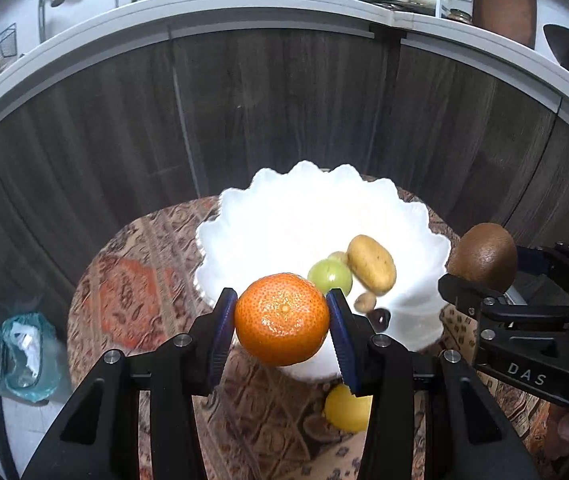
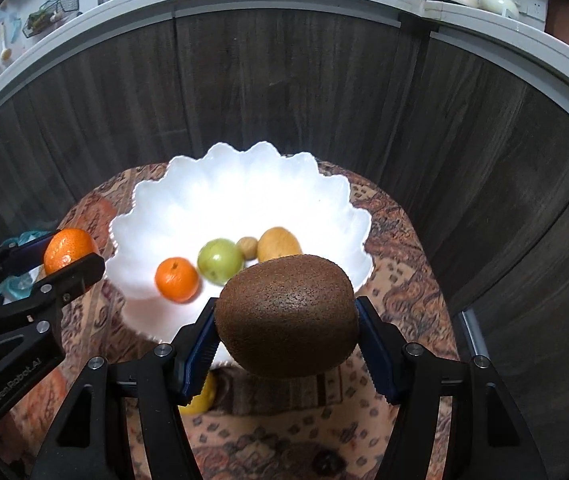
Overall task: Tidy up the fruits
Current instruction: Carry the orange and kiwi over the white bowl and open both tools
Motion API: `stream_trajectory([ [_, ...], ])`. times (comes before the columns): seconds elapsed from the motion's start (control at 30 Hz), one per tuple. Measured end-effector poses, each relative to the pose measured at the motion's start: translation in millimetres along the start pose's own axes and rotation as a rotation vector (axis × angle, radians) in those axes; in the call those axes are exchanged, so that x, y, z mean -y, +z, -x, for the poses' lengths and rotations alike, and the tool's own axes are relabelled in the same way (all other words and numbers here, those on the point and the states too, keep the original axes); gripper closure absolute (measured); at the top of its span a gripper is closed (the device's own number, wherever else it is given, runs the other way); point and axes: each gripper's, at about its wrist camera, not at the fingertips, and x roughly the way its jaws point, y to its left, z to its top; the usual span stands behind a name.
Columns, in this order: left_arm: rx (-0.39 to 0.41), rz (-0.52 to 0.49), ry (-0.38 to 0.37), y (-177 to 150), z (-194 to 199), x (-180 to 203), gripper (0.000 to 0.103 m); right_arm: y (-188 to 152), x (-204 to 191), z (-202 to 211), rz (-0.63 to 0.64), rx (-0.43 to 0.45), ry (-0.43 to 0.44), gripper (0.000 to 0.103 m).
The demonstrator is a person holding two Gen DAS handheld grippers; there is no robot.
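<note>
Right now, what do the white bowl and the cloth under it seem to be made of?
The white bowl looks like glazed ceramic or milk glass: glossy, opaque, with a scalloped moulded rim; I cannot tell which. The cloth looks like woven or printed fabric: matte, with an ornate brown and orange pattern.

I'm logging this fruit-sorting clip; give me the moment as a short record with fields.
left gripper: jaws shut on mandarin
right gripper: jaws shut on kiwi
bowl: white, scalloped, on patterned cloth
in bowl: small orange, green fruit, potato, small brown item
outside bowl: lemon
</note>
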Motion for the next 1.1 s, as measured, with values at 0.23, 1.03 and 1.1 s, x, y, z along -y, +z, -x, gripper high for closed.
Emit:
stream_trajectory([
  [0.23, -0.034, -0.021, -0.011, 10.7, -34.3, 3.0, 0.058, 8.3, 5.9, -22.4, 0.008, -0.031, -0.005, 0.037],
  [1.03, -0.111, -0.012, 0.034, -3.1, -58.4, 4.5, 0.028, 5.5, 5.7, -50.1, 0.023, -0.072, -0.033, 0.032],
  [1.1, -0.103, -0.005, 0.056, -0.8, -55.1, 2.5, 0.022, 9.1, 7.1, -43.4, 0.014, -0.042, -0.065, 0.016],
])
